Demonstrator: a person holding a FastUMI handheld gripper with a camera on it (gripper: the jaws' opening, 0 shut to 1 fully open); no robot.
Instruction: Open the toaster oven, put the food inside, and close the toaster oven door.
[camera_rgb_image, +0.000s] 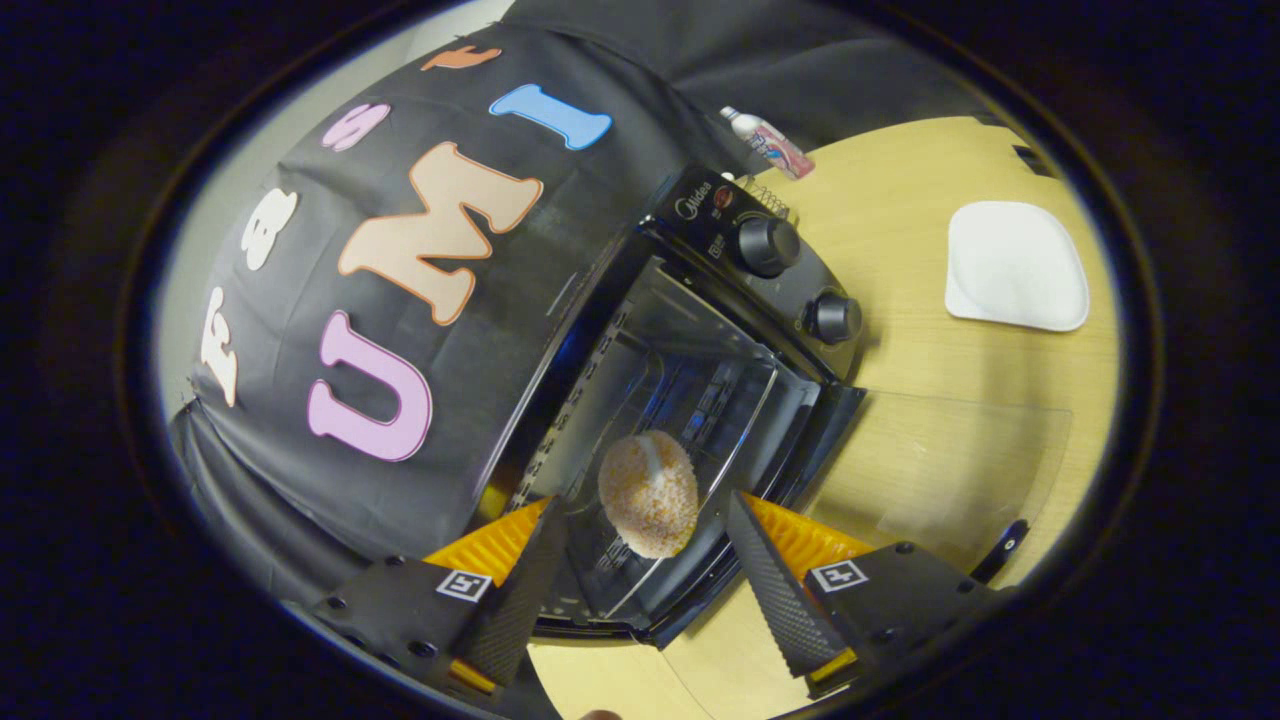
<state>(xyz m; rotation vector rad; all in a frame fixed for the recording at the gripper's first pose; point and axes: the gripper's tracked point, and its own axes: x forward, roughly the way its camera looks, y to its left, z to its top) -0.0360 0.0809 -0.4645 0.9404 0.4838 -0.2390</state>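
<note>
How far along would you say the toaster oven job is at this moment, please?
Done: the toaster oven is open, its glass door folded down flat over the table, and the food, a crumbed roll, sits on the rack inside. In hand: the tongs are open, fingers either side of the roll without pressing it. Left: close the door.

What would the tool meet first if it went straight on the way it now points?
Probably the round, crumb-coated bun lying on the wire rack in the open black toaster oven. It sits between and just ahead of the open tool, untouched; depth is uncertain.
</note>
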